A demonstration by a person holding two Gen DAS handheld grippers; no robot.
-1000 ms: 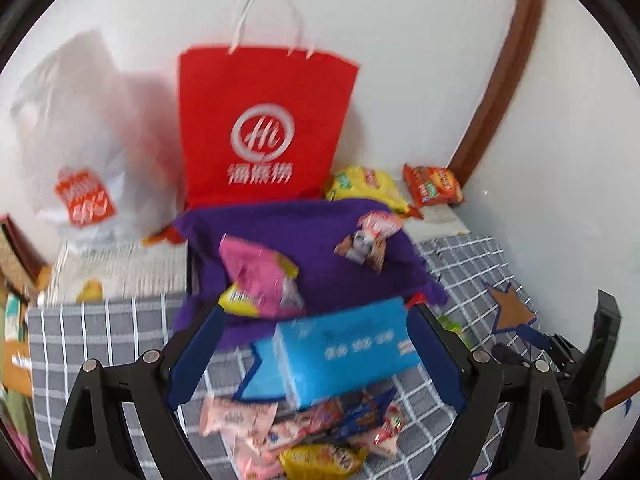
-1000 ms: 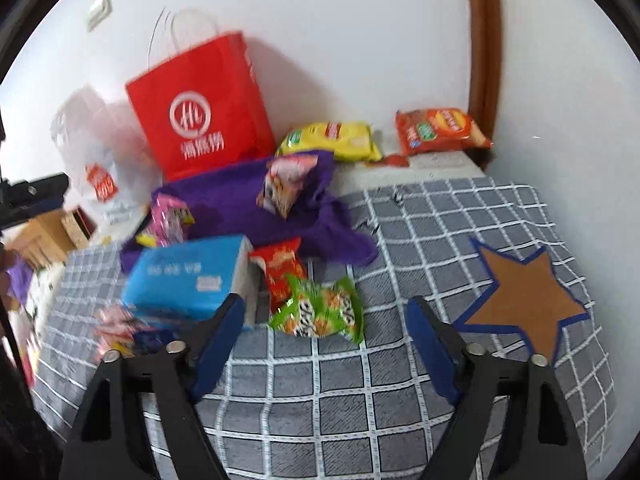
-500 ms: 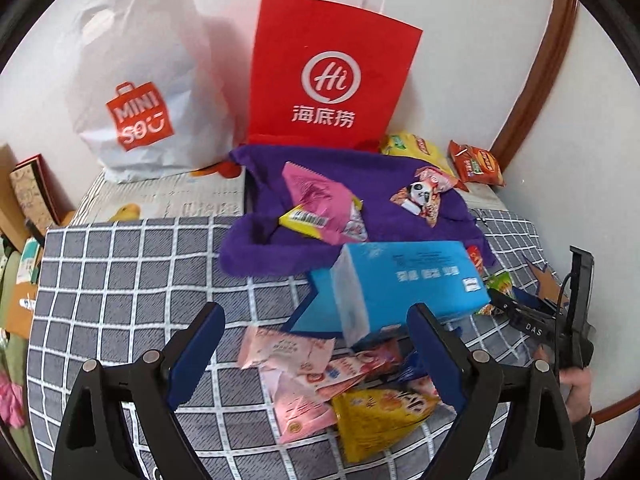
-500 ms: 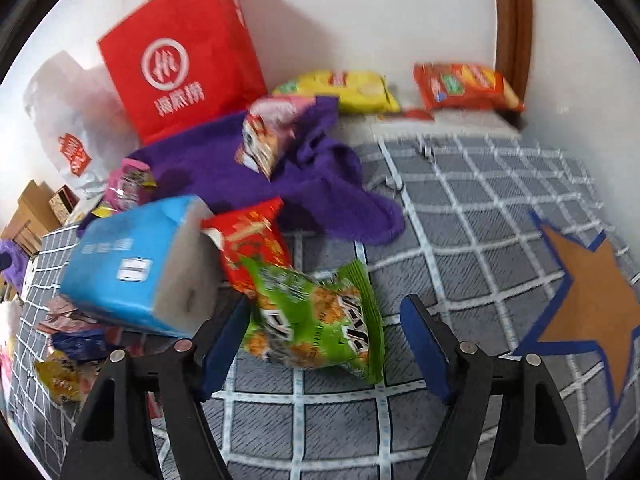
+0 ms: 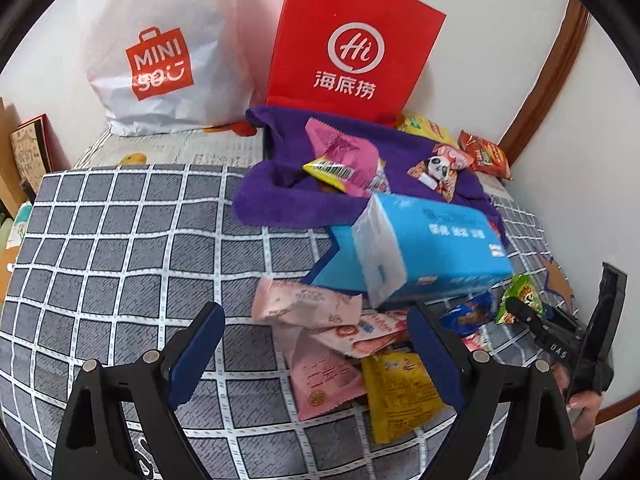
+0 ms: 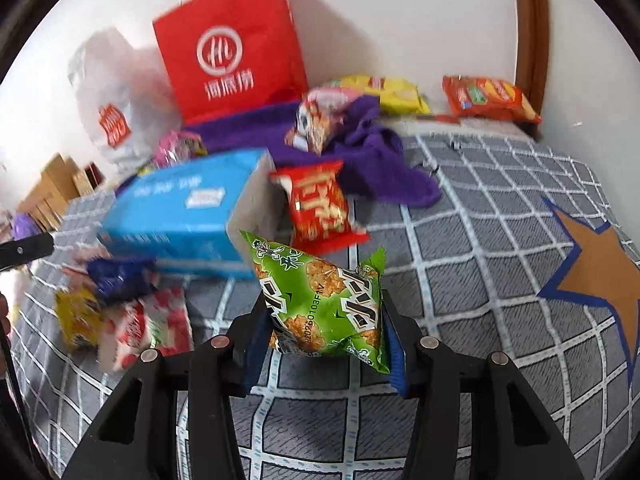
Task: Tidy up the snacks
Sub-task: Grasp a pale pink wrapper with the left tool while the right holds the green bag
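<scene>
My right gripper (image 6: 325, 350) is shut on a green snack packet (image 6: 323, 304) and holds it just above the checked cloth (image 6: 472, 280). A red packet (image 6: 318, 204) lies behind it, against a blue tissue box (image 6: 180, 216). My left gripper (image 5: 316, 344) is open and empty over a pile of pink packets (image 5: 320, 364) and a yellow packet (image 5: 400, 392). The tissue box (image 5: 432, 248) lies just beyond. The right gripper (image 5: 568, 344) with the green packet (image 5: 522, 294) shows at the right edge of the left wrist view.
A red paper bag (image 5: 352, 40) and a white plastic bag (image 5: 160, 52) stand against the wall. A purple towel (image 5: 304, 176) holds a pink packet (image 5: 348, 164) and a panda packet (image 5: 438, 170). Yellow (image 6: 384, 92) and orange (image 6: 488, 98) packets lie by the wall. A brown star (image 6: 604, 268) marks the cloth.
My right gripper moved in on the green packet and shut on it. My left gripper drew back and lowered, so the pile of packets now lies between its fingers.
</scene>
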